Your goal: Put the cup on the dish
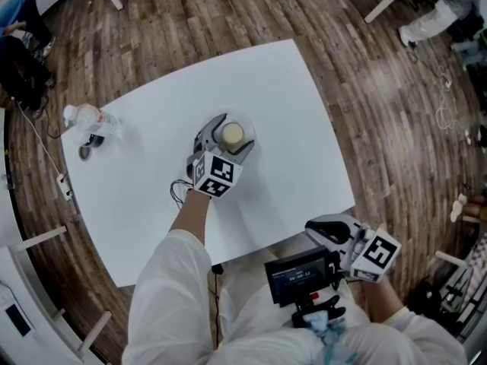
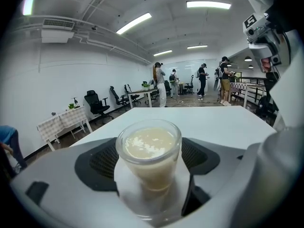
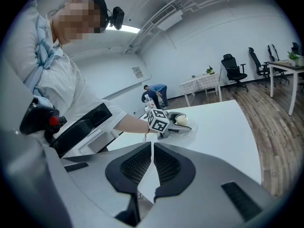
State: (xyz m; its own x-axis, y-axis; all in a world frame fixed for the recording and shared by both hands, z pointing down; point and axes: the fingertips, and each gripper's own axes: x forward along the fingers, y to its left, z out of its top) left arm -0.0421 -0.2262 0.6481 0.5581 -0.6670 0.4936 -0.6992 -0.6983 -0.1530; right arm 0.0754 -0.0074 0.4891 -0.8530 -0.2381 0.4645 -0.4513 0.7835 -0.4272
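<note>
The left claw (image 1: 232, 131) is spread apart, pads clear of the glass cup of creamy drink (image 2: 149, 148), which stands between them on the clear dish (image 3: 189, 128). The right claw (image 3: 152, 146) is closed and empty.

Left gripper (image 3: 183, 120) hides most of the dish (image 3: 195, 127).

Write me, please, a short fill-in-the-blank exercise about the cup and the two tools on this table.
1. The cup on the dish stands between the jaws of the left tool, which are ___.
2. The jaws of the right tool, with nothing between them, are ___.
3. In the head view, the bottle is near the ___ edge of the table.

Missing words: open; shut; left.
</note>
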